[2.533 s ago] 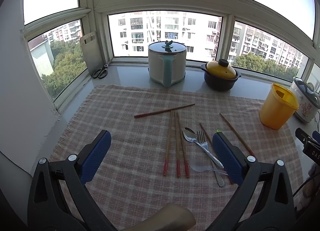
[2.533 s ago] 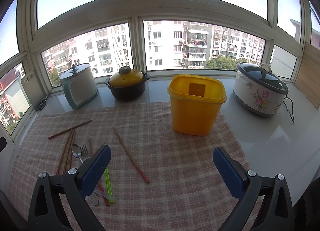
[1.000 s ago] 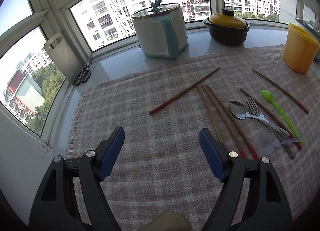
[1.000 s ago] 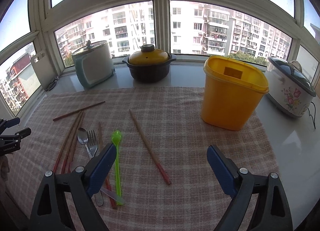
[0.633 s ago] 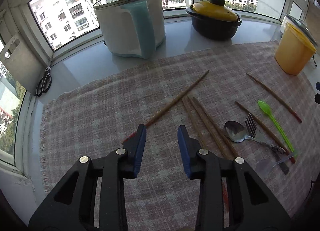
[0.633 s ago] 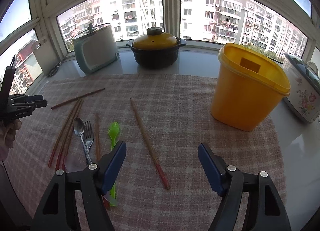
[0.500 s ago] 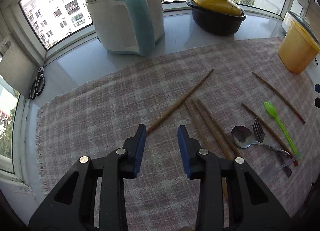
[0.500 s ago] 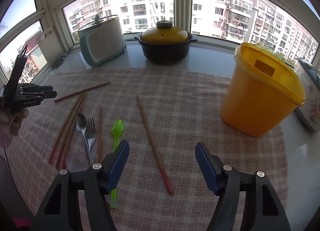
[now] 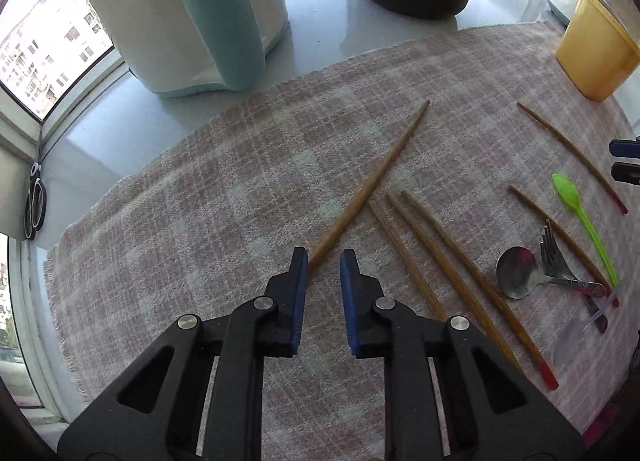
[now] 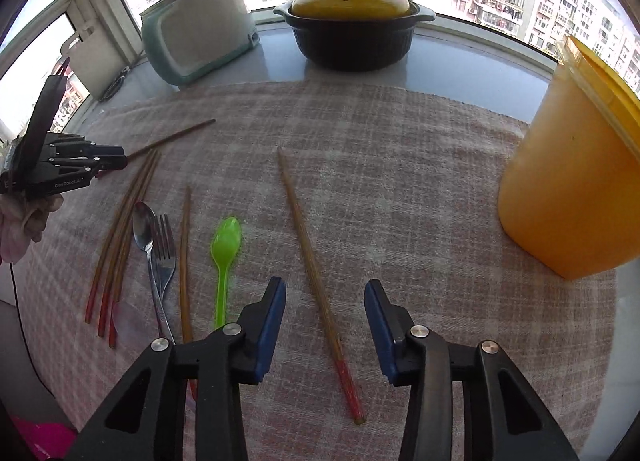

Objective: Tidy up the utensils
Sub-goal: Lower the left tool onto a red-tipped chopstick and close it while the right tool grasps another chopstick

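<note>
Above the checked cloth [image 9: 192,221], you are narrowing your left gripper [image 9: 323,257] around the near end of the slanted chopstick [image 9: 372,185], pads not visibly pressing it. Your right gripper [image 10: 325,293], jaws half-wide and closing too, is straddling the lone chopstick [image 10: 304,233] beside the green spoon [image 10: 225,249], untouched.

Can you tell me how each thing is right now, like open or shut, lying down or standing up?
left gripper: jaws just closing, nearly shut, over one chopstick's end, not pressing it.
right gripper: jaws just closing, open around the lone chopstick.
yellow bin: upright, lid on.
black pot: yellow lid on.
white cooker: lid on.
green spoon: lying flat.
metal spoon and fork: lying together.
</note>
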Available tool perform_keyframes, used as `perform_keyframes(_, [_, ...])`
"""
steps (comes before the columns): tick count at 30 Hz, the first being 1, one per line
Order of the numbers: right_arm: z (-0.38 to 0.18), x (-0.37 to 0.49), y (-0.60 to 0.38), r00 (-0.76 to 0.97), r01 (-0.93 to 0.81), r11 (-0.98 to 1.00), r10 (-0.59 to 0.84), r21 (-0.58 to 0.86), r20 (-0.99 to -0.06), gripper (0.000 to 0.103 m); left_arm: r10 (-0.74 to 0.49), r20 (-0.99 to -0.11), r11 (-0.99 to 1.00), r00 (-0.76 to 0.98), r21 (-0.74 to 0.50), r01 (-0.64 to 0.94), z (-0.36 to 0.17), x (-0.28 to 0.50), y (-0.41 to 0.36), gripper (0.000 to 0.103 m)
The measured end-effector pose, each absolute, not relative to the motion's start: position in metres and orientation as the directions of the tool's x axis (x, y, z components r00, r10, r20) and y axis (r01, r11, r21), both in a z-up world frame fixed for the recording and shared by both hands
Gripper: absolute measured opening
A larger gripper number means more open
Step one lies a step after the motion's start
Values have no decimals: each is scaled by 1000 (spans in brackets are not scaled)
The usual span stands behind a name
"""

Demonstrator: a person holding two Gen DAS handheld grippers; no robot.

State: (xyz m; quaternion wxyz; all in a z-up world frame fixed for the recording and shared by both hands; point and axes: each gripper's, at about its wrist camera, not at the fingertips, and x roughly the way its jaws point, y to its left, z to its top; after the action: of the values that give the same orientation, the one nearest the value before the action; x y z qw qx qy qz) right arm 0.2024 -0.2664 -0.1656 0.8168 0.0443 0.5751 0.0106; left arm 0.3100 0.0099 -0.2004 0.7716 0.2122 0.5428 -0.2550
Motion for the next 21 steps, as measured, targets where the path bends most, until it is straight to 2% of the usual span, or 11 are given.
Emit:
perform_keyframes(3, [-171, 208, -266, 322, 30, 995, 82, 97, -943, 41, -178, -949, 791, 260, 19, 612, -203, 321, 12, 12])
perform_keyframes(7, [-178, 213, -263, 297, 12, 995, 94, 102, -950, 39, -212, -954, 792, 212, -40, 609, -202, 329, 15, 12])
perform_keyframes(12, [-178, 218, -258, 273, -22, 996, 92, 89, -958, 39, -195, -962, 770, 193, -28, 638, -199, 331, 12, 12])
perform_keyframes(13, [-179, 219, -257, 271, -27, 996, 89, 85, -958, 39, -187, -962, 771, 200, -18, 636, -200, 328, 11, 13])
perform_keyframes(15, [-179, 221, -258, 266, -32, 996, 93, 88, -960, 39, -174, -963, 781, 205, -8, 624, -199, 332, 10, 21])
perform_keyframes(21, [-180, 225, -258, 250, -37, 995, 101, 95, -963, 39, -179, -970, 764, 162, -33, 645, -202, 339, 2, 22])
